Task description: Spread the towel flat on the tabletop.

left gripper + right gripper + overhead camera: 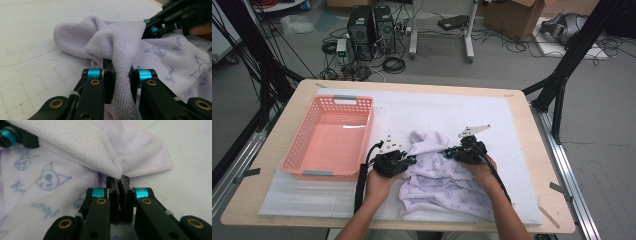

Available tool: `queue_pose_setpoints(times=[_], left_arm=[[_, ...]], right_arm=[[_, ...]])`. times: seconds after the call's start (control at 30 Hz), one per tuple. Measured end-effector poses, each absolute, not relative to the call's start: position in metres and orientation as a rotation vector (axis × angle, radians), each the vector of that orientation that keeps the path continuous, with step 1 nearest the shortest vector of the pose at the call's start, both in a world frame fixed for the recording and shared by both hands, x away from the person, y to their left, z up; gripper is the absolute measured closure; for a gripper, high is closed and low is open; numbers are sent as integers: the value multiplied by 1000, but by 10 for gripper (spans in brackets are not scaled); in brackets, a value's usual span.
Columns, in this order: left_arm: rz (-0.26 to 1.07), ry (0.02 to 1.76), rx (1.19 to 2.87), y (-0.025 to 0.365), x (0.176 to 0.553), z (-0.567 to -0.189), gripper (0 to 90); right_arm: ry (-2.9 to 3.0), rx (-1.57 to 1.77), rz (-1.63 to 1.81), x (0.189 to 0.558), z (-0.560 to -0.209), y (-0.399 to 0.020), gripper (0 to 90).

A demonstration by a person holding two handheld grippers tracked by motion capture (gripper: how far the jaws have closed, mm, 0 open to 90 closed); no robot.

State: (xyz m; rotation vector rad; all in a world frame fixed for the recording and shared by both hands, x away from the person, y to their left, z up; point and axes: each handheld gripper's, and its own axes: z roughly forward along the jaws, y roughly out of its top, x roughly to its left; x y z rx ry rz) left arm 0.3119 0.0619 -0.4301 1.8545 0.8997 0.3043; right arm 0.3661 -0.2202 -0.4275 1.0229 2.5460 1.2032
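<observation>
both pairs of fingers are clamped on the towel [444,175]: our left gripper [120,82] pinches a thick fold of its plain lilac edge between its black pads [108,85], and our right gripper [121,185] has its jaws pressed almost together on a thin pinch at the hem, near a corner. seen from above, the left gripper [411,160] and the right gripper [448,153] hold the far side of the towel, facing each other across a raised hump of cloth that stands between them. from that hump the printed body of the towel spreads back toward us, rumpled, on the white mat [512,150], its near edge close to the table's front. the held edge runs roughly left to right, so we judge that the next move turns on drawing the two grips apart along that line to pull the fold flat; each hand sits about equally near its own end. the pink basket [307,140] stands just left of the towel, beside our left hand [379,182], open side up.
</observation>
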Motion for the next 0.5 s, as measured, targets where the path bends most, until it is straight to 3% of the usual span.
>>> queue_pose_setpoints(times=[0.27, 0.5], left_arm=[[309, 892, 1832, 31, 325, -427, 823], [331, 981, 1834, 25, 343, -434, 826]], right_arm=[[2380, 999, 939, 357, -399, -240, 878], [2116, 1243, 979, 353, -372, -308, 881]])
